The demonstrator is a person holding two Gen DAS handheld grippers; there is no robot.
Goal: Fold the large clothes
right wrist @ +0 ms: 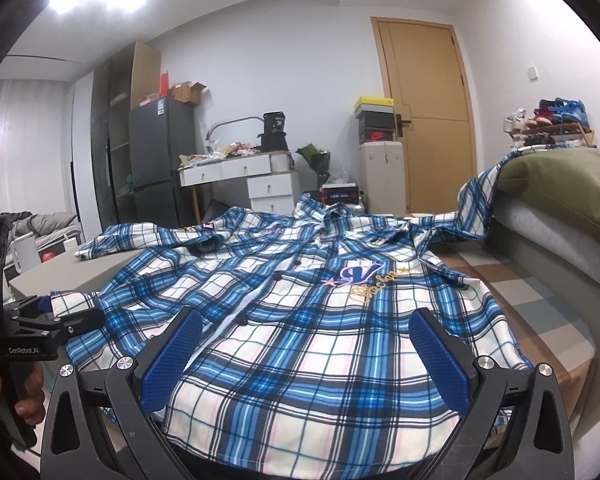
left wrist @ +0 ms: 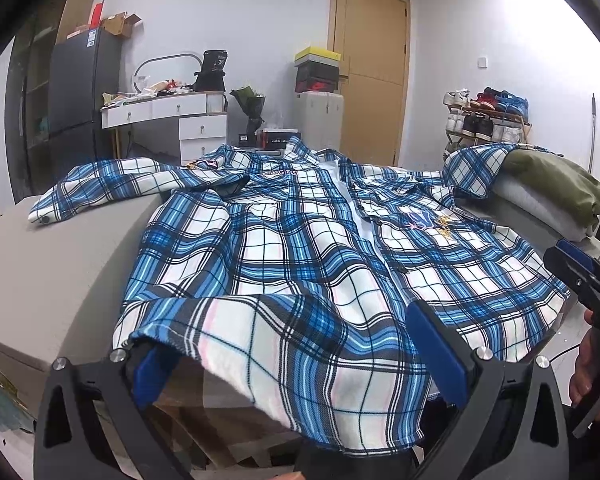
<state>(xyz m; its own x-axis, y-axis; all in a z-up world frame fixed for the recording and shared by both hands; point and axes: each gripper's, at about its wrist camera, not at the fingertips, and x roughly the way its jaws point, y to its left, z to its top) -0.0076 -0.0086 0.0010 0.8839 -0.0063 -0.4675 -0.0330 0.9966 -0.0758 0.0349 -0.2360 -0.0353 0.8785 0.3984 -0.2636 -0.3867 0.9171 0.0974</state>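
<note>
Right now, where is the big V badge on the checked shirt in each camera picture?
Left wrist view: the V badge sits right of middle, on the shirt chest.
Right wrist view: the V badge is near the centre.
Shared landmark: the wooden door behind.

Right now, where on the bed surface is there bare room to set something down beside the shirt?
Bare grey surface lies left of the plaid shirt, below its spread sleeve. A checked strip shows between the shirt and the stacked bedding. The middle is crowded: both grippers, left gripper and right gripper, straddle the hem.
</note>
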